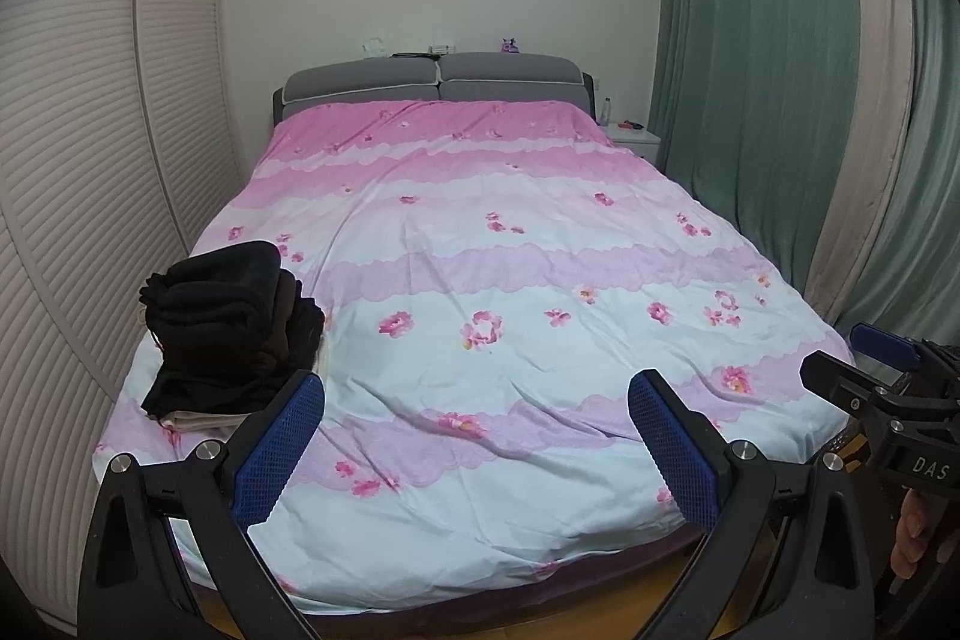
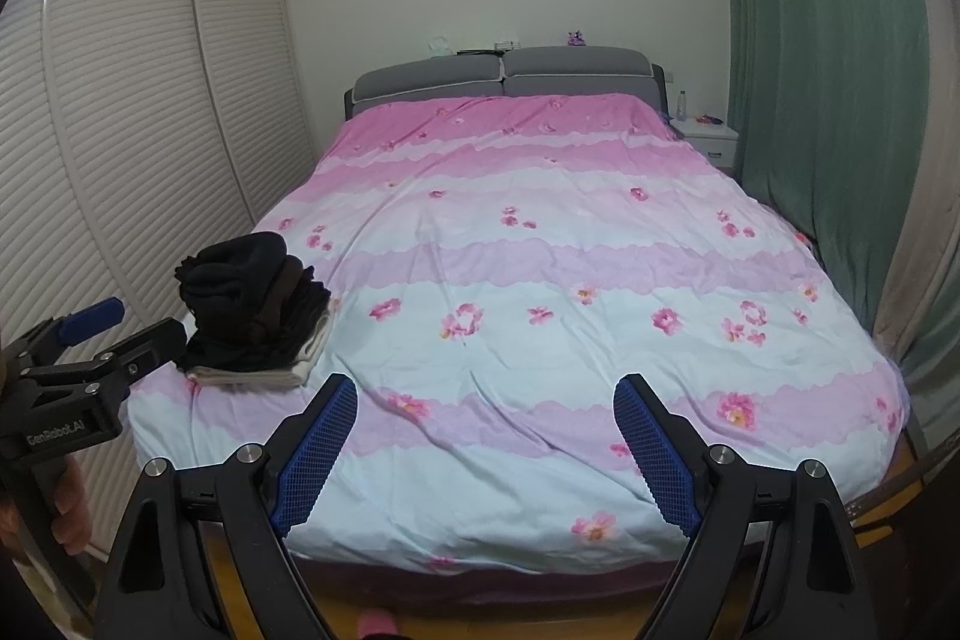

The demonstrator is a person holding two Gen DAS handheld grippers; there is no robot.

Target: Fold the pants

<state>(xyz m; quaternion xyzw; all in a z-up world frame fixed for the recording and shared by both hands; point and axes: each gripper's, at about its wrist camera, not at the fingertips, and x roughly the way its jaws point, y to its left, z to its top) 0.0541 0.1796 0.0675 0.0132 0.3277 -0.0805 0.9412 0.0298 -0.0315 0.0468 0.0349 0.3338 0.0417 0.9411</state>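
A wide bed (image 1: 480, 232) fills the room, spread with a pink, white and lilac flowered cover (image 2: 540, 280). At about nine o'clock, near its left edge, sits a stack of folded dark clothes (image 1: 231, 322) on a pale folded piece (image 2: 252, 375).

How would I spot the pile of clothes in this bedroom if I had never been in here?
Start at the big bed with the pink and white flowered cover. Go to its near left corner, on the side by the slatted wardrobe doors. There sits the stack of folded clothes, mostly black with a pale piece at the bottom, the only dark thing on the bed.
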